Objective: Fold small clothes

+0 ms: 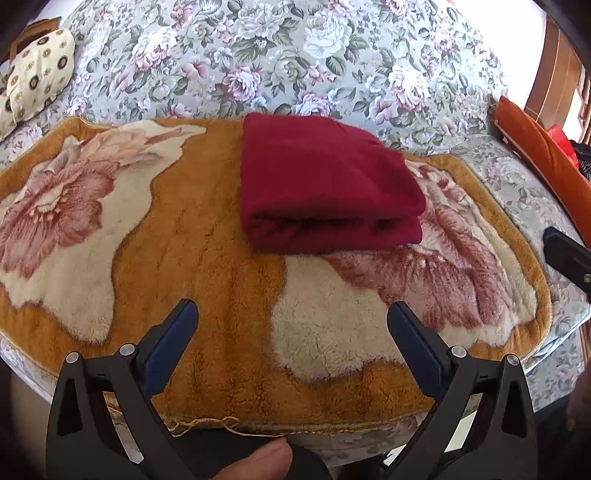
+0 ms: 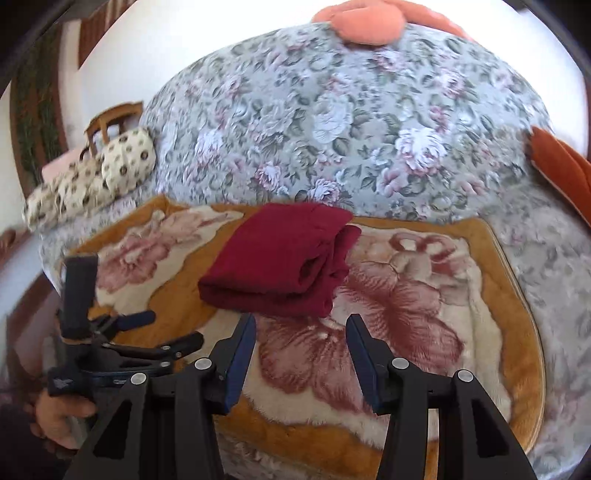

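Note:
A dark red garment [image 1: 325, 184] lies folded into a thick rectangle on an orange plush mat [image 1: 207, 236] with big pink flowers. In the left wrist view my left gripper [image 1: 291, 314] hangs open above the mat's near part, short of the garment, nothing between its fingers. The right wrist view shows the folded garment [image 2: 280, 258] just beyond my right gripper [image 2: 301, 325], which stands open and empty over the mat [image 2: 491, 295]. At the left of that view the left gripper [image 2: 173, 326], held by a hand [image 2: 59, 417], is seen from the side with its fingers apart.
The mat covers the seat of a floral sofa [image 1: 295, 55]. A cream patterned cushion [image 1: 37, 74] lies at the left, an orange cushion [image 1: 535, 147] at the right. A peach cushion [image 2: 358, 22] tops the sofa back. A wooden chair [image 2: 110, 122] stands beyond the left end.

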Tool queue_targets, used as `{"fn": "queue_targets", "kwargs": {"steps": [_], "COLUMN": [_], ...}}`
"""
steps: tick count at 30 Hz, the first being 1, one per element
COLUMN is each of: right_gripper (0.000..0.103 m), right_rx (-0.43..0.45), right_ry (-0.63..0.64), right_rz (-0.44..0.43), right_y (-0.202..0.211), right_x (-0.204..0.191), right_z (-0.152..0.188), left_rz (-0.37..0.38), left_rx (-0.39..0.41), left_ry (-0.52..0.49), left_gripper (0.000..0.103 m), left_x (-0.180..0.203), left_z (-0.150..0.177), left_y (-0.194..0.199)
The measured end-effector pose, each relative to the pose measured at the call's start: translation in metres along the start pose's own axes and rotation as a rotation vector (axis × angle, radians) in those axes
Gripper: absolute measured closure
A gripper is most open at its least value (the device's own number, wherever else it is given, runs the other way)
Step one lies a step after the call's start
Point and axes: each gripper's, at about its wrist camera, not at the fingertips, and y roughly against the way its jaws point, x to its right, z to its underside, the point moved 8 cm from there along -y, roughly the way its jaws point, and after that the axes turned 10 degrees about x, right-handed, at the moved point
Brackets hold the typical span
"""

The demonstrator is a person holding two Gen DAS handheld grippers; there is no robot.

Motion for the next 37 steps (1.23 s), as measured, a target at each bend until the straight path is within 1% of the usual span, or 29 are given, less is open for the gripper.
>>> {"fn": "queue_targets", "kwargs": {"steps": [2,4,7,13,15,18,25,31,37], "right_gripper": [0.054,0.054,0.054,0.054,0.054,0.054,0.054,0.054,0.054], "right_rx": [-0.002,0.039,0.062,-0.035,-0.057,-0.074,-0.081,-0.078,-0.076], "right_ry": [0.002,0.007,-0.005,-0.041,-0.053,-0.066,-0.062,-0.053,-0.037], "right_rz": [-0.002,-0.011,-0.005,0.1,0.118,0.132,0.128,0.123,0.114], "right_y": [-0.005,-0.002,-0.003,-0.029,-0.033,-0.035,-0.031,-0.032,-0.033], "right_x": [-0.004,-0.009,-0.011,0.007,0.014,0.022,0.024,0.02,0.013], "right_z": [0.001,-0.004,-0.008,0.005,0.009,0.014,0.02,0.019,0.019], "left_rz": [0.004,0.002,0.011,0.02,0.023,0.007,-0.01,-0.042,-0.058], "left_rx": [-0.006,-0.006,-0.015,-0.036,-0.04,-0.043,-0.053,-0.029,-0.029], "left_ry": [-0.002,-0.004,-0.005,-0.007,-0.011,-0.022,-0.042,-0.048,-0.047], "left_gripper": [0.0,0.0,0.0,0.0,0.0,0.0,0.0,0.0,0.0], "left_x": [0.0,0.0,0.001,0.003,0.004,0.005,0.007,0.005,0.003], "left_z": [0.001,0.001,0.002,0.003,0.003,0.003,0.005,0.004,0.004], "left_y": [-0.001,-0.001,-0.002,-0.007,-0.008,-0.009,-0.013,-0.01,-0.01]}}
